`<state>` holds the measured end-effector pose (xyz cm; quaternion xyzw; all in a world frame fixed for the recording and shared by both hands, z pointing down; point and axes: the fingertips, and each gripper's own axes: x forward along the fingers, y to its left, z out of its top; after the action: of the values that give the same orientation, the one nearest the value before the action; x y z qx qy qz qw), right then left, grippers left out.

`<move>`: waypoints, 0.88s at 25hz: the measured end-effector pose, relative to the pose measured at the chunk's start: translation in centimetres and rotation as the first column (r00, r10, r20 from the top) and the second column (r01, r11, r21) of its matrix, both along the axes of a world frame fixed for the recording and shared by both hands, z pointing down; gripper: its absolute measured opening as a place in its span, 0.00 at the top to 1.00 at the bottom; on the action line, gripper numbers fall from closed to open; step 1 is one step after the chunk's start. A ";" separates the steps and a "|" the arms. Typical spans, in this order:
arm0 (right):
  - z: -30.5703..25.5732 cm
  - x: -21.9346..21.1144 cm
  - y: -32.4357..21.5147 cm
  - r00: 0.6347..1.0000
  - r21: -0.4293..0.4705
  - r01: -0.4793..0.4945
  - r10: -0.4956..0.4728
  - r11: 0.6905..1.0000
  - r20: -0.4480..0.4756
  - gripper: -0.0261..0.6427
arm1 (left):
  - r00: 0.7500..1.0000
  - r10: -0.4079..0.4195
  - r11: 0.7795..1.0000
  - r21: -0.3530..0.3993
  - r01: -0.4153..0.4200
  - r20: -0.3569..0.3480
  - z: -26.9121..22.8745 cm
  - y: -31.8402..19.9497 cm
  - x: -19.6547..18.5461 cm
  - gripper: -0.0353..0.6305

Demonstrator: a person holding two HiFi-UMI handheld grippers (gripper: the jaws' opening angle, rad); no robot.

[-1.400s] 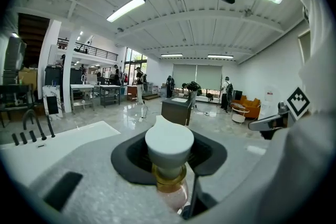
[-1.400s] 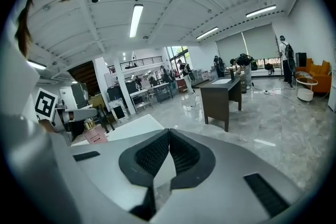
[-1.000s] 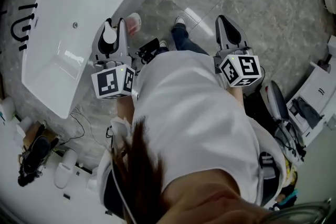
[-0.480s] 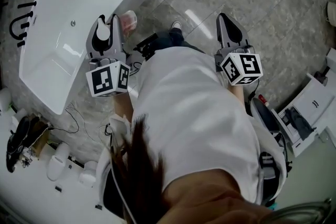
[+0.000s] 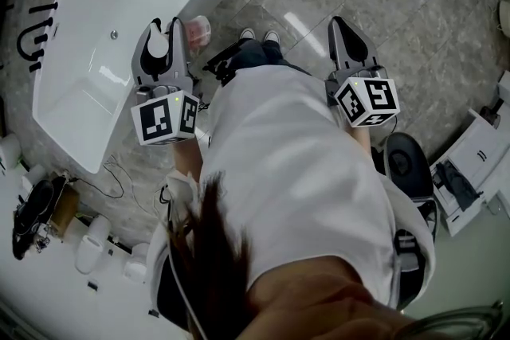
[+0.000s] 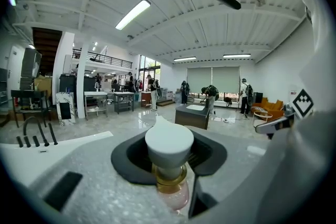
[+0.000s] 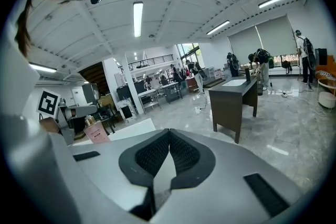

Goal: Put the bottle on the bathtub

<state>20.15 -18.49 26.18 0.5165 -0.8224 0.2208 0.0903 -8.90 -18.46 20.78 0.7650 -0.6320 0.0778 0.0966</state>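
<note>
A pink bottle (image 5: 198,29) with a white cap (image 6: 169,145) is held in my left gripper (image 5: 165,32), which is shut on its neck just under the cap. In the head view the bottle hangs over the marble floor, just right of the white bathtub (image 5: 96,68) and near its long rim. My right gripper (image 5: 341,26) is raised over the floor well to the right. Its jaws (image 7: 168,150) are pressed together with nothing between them. In the right gripper view the pink bottle (image 7: 96,131) shows at the left beside the tub's white edge (image 7: 131,127).
A black floor faucet (image 5: 32,34) stands at the tub's far left side. Cables and clutter (image 5: 44,215) lie at the lower left. A black chair (image 5: 406,163) and a white machine (image 5: 478,155) are at the right. A dark desk (image 7: 233,99) stands ahead of the right gripper.
The left gripper with the bottle has shifted a little left, closer to the tub's side. The person's feet have come together. The right gripper has barely moved.
</note>
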 end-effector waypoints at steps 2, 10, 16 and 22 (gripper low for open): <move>-0.3 -0.5 -0.1 1.000 0.004 -0.006 0.006 1.000 0.001 0.94 | 1.000 0.006 1.000 0.003 -0.006 -0.002 -0.2 -0.1 -0.5 0.73; -1.2 -4.0 -0.4 1.000 0.004 -0.008 0.008 1.000 0.008 0.94 | 1.000 0.027 1.000 0.011 -0.027 0.000 -1.3 -0.9 -3.1 0.73; -1.2 -5.2 -0.5 1.000 0.000 -0.018 0.018 1.000 0.004 0.94 | 0.999 0.052 0.999 -0.002 -0.052 -0.005 -0.6 -1.3 -4.0 0.73; -0.8 -5.8 -1.2 1.000 -0.015 -0.026 0.026 1.000 -0.012 0.94 | 0.998 0.066 0.998 -0.016 -0.067 -0.016 0.1 -2.2 -4.5 0.73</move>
<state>14.33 -19.69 25.40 0.5278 -0.8134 0.2250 0.0962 -13.36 -20.64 20.86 0.7853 -0.6048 0.0804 0.1050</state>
